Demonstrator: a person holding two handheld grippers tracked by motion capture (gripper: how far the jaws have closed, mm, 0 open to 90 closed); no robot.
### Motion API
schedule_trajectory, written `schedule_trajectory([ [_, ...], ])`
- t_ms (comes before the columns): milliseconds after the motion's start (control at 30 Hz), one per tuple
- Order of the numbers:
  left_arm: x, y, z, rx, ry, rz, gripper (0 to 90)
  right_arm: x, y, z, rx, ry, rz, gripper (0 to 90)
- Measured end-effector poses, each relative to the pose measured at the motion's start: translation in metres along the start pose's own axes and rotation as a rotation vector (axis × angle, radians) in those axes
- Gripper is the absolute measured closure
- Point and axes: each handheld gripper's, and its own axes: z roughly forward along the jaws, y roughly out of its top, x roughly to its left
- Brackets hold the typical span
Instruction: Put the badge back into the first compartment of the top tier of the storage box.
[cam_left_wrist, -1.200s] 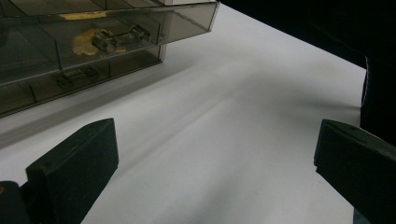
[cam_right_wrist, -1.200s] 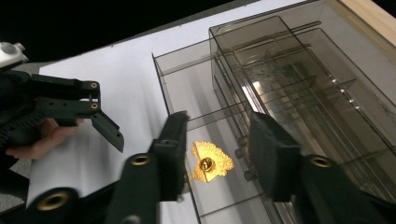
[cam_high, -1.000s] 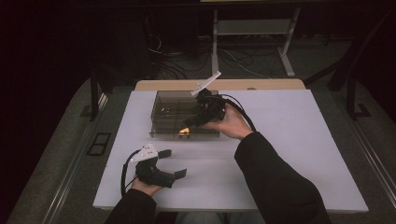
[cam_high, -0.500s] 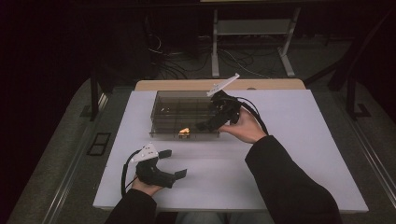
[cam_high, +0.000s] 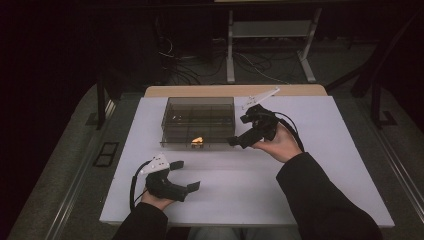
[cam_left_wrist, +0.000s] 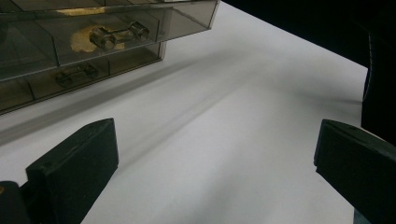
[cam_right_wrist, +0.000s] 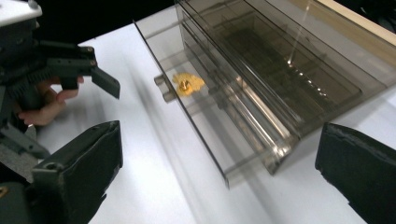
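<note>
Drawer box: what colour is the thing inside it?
Yellow-orange item in the smoky clear drawer box; right gripper view shows it best.

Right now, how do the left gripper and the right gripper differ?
The left gripper sits low at the table's near edge, far from the drawer box; the right gripper is raised beside the box's right end. The left points right, the right points left toward the box. Both are black, open and hold nothing.
</note>
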Motion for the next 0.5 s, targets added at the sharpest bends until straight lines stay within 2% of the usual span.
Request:
schedule_trajectory([
  [200, -0.001, 0.000, 0.000, 0.002, 0.000, -0.002, 0.0, 0.001, -0.021, -0.014, -0.013, -0.027, 0.010, 0.1],
  [500, 0.000, 0.000, 0.000, 0.000, 0.004, -0.003, 0.0, 0.002, -0.046, -0.032, -0.037, -0.041, 0.035, 0.1],
])
